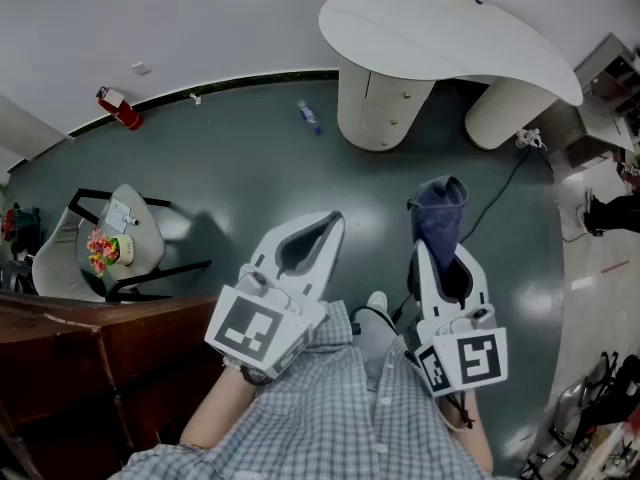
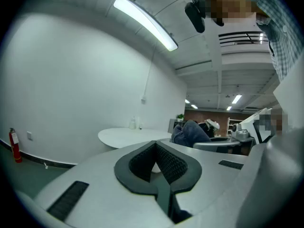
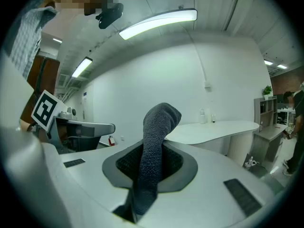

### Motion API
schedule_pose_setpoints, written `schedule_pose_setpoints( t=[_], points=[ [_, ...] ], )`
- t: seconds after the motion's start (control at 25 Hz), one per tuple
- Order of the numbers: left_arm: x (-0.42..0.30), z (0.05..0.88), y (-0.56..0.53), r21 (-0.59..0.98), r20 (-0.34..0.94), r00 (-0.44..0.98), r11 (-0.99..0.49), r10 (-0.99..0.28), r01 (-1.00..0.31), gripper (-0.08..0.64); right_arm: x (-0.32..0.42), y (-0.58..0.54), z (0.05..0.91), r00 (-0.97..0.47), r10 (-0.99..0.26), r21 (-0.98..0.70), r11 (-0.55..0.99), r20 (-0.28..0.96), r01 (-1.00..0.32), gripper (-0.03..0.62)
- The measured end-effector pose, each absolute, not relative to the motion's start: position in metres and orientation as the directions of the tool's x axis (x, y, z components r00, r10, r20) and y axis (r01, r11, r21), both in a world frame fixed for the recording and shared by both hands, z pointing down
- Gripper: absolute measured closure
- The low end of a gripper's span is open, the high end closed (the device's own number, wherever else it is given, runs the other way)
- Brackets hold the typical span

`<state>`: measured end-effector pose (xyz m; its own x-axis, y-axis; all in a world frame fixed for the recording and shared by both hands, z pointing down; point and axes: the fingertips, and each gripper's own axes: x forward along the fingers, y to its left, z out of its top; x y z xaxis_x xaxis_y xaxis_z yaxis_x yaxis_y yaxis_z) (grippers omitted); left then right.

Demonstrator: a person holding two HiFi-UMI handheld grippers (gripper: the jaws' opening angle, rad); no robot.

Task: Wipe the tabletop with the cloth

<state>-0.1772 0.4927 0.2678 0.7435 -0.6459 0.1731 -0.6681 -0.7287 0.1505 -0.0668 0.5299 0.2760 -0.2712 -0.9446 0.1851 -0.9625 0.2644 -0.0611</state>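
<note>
Much open floor [image 1: 230,168], seemingly, before tabletop [image 1: 420,33] rim; left gripper [image 1: 327,228] together, right gripper [image 1: 440,255] clamped on cloth [image 1: 438,211].

- Cloth [image 1: 438,213]: dark grey-blue knit, bunched into a thick roll. It's pinched between the jaws of the right gripper [image 1: 437,255], pokes out past their tips and curls over at the free end.
- Tabletop [image 1: 440,38]: white, smooth, bean-shaped and level. It's well ahead of that gripper, and the cloth is clear of it.
</note>
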Motion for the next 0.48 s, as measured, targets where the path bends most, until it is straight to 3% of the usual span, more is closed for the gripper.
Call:
schedule_pose_setpoints(
  t=[0.48],
  points=[
    [-0.162, 0.272, 0.491, 0.146, 0.182, 0.73, -0.715, -0.659, -0.683, 0.555, -0.051, 0.526, 0.282, -0.295, -0.936, -0.084, 0.284, 0.191, -0.955, 0.532]
  ],
)
